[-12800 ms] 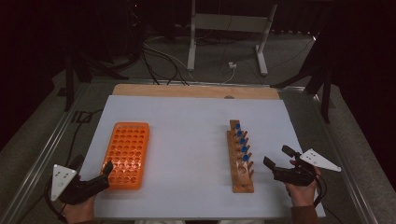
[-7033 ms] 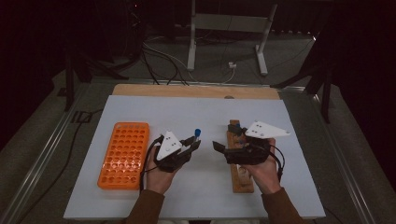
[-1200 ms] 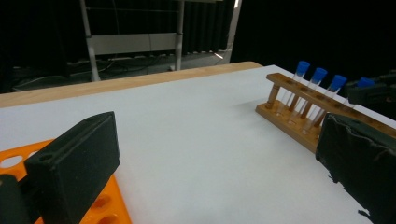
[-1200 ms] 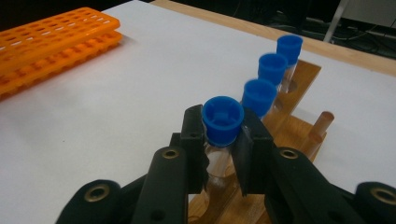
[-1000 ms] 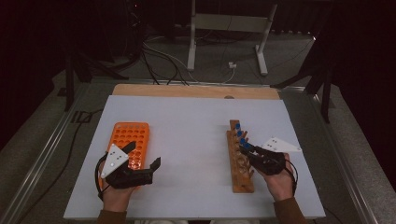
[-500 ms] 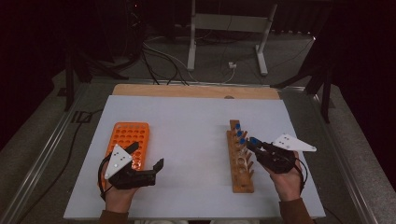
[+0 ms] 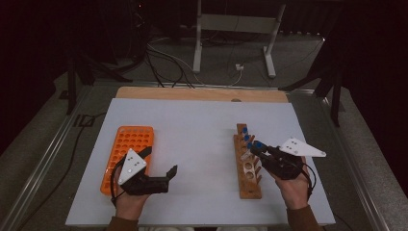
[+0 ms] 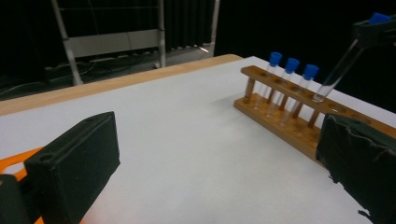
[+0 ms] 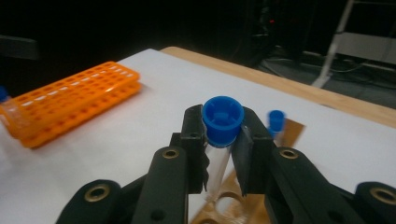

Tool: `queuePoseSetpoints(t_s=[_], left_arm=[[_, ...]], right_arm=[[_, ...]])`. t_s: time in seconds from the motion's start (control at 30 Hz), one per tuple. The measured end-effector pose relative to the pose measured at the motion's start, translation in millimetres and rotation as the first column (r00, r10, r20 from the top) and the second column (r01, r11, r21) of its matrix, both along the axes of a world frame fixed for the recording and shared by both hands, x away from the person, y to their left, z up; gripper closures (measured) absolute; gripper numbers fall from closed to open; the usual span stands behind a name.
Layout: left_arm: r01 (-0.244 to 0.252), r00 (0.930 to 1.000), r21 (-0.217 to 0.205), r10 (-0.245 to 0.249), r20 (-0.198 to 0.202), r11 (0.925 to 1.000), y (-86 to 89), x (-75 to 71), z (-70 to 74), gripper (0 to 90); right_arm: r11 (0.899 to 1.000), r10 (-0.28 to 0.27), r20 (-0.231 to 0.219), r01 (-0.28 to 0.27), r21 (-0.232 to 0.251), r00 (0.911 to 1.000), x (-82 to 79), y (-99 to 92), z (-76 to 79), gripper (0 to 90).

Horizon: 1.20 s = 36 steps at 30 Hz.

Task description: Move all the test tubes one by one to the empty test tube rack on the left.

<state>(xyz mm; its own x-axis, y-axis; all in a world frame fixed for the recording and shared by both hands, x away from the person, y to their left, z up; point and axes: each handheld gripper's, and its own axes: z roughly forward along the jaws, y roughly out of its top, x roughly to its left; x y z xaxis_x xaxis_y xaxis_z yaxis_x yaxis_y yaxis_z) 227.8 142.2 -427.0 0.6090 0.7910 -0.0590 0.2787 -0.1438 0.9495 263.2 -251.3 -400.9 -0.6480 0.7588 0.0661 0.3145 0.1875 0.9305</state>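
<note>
The right gripper (image 7: 258, 150) is pinching a blue-capped test tube (image 9: 222, 140) just under its cap, one pad on each side at three and nine o'clock of the cap in the right gripper view, so the clear body is hanging free below the jaws. Gripping that high is probably meant to leave the glass clear of the holes. The tube's tip is hovering tilted just above the wooden rack (image 7: 248, 168), seemingly clear of its hole, while three capped tubes (image 8: 290, 66) are standing upright toward the rack's twelve o'clock end. The left gripper (image 7: 159, 167) is waiting with its jaws spread and nothing between them, just beside the orange rack (image 7: 126, 149) at nine o'clock on the table, likely ready to take the tube.
</note>
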Motion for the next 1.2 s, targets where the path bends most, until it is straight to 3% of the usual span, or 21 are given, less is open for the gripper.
queuePoseSetpoints(t_s=[0.37,0.6,0.83,0.9,1.07,1.2], left_arm=[[0.095,0.9953,0.036,-0.095,-0.019,0.9948,-47.4,10.1,-6.1,1.3],[0.163,0.9858,0.049,-0.161,-0.047,0.9853,-77.0,20.6,-15.0,1.5],[0.203,0.979,0.064,-0.201,-0.035,0.9772,-100.7,23.9,-19.9,8.6],[0.22,0.9754,0.063,-0.219,-0.028,0.9734,-105.6,25.0,-21.5,18.6],[0.248,0.9687,0.068,-0.248,-0.015,0.9664,-116.6,26.8,-25.1,28.9],[0.28,0.96,0.08,-0.28,-0.005,0.9568,-122.6,26.7,-27.1,50.2]], right_arm=[[0.997,0.077,-0.027,-0.077,-0.01,0.9967,-0.7,26.3,-5.2,76.2],[0.993,0.115,-0.042,-0.115,-0.017,0.9925,-2.7,41.3,-6.4,76.2],[0.989,0.148,-0.056,-0.149,-0.014,0.9874,-3.1,52.2,-8.1,76.2],[0.987,0.156,-0.059,-0.158,-0.016,0.9859,-3.2,56.2,-8.2,76.2],[0.986,0.167,-0.063,-0.169,-0.016,0.9839,-3.7,60.5,-9.4,76.2],[0.984,0.177,-0.074,-0.179,-0.009,0.9813,-4.2,62.3,-12.4,76.2]])
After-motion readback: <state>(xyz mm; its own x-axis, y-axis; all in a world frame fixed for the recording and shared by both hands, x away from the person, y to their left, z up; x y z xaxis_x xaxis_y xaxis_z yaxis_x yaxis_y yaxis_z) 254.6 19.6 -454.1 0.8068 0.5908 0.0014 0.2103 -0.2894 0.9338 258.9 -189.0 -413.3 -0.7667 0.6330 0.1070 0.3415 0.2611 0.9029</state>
